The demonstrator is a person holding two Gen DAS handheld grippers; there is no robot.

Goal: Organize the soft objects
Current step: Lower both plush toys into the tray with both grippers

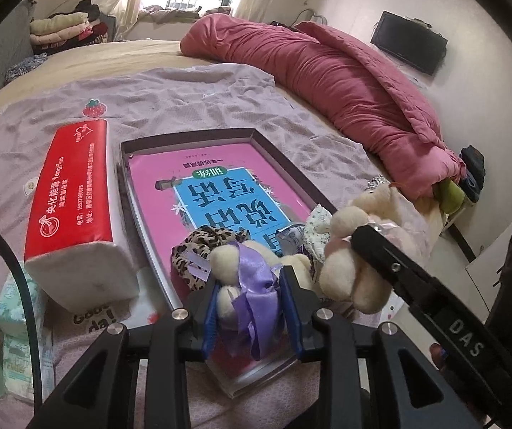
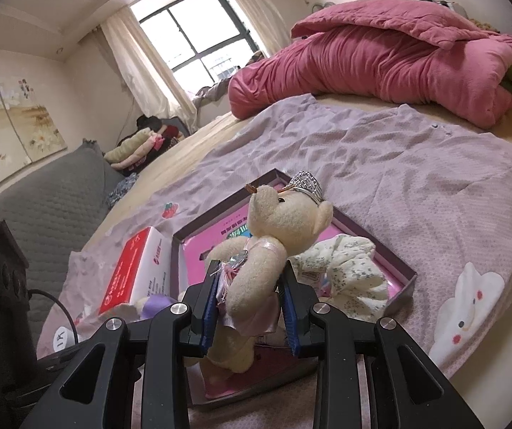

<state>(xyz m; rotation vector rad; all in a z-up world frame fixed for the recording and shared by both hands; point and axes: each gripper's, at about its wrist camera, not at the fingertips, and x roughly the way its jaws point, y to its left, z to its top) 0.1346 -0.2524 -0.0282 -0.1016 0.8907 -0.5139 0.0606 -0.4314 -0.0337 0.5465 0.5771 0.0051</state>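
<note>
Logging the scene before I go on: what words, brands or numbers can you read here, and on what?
"DAS": on the right gripper's black arm.
"YongYou": red tissue pack; its Chinese lines and phone number are too small to read surely.
"Flower": pale wipes packet.
"Goo..." / "da!": print on the lilac bedspread, partly hidden.
Pink book in the tray: large Chinese title, upside down, part covered.

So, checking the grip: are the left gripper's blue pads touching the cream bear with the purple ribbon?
Touching: the left wrist view shows both pads pressed against the bear.
</note>
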